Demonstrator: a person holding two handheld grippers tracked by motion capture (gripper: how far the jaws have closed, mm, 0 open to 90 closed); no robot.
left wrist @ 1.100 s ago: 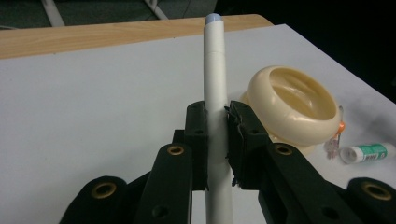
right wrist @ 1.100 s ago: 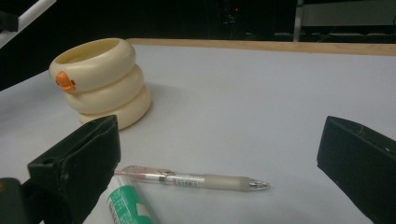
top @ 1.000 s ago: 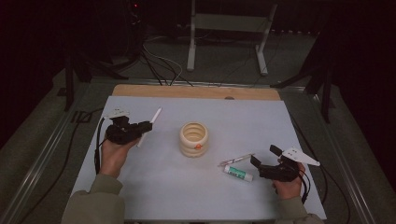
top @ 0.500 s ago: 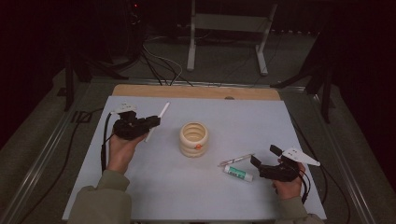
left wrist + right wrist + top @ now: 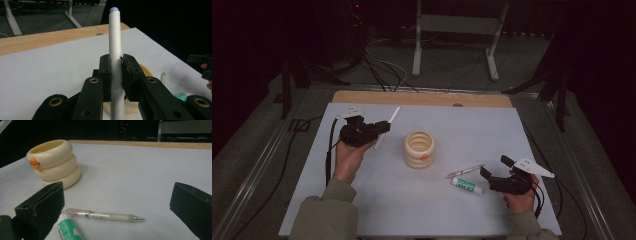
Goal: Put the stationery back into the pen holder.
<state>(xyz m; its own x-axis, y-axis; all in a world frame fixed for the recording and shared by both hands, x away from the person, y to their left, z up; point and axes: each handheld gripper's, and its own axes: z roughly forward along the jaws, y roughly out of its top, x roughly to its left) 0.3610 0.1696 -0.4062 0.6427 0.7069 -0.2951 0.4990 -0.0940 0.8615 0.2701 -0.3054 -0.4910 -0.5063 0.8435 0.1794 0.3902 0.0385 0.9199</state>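
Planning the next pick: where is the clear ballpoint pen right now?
In the high view the clear ballpoint pen lies flat on the white mat, right of the cream ringed holder, beside the green-and-white glue stick, just ahead of the open right gripper.

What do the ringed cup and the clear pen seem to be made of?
Cup: probably matte plastic or rubbery resin, since its cream rings look smooth, rounded and dull. Pen: likely clear glossy plastic, as the barrel is see-through, with a frosted grip that may be rubber and a shiny, probably metal, tip.
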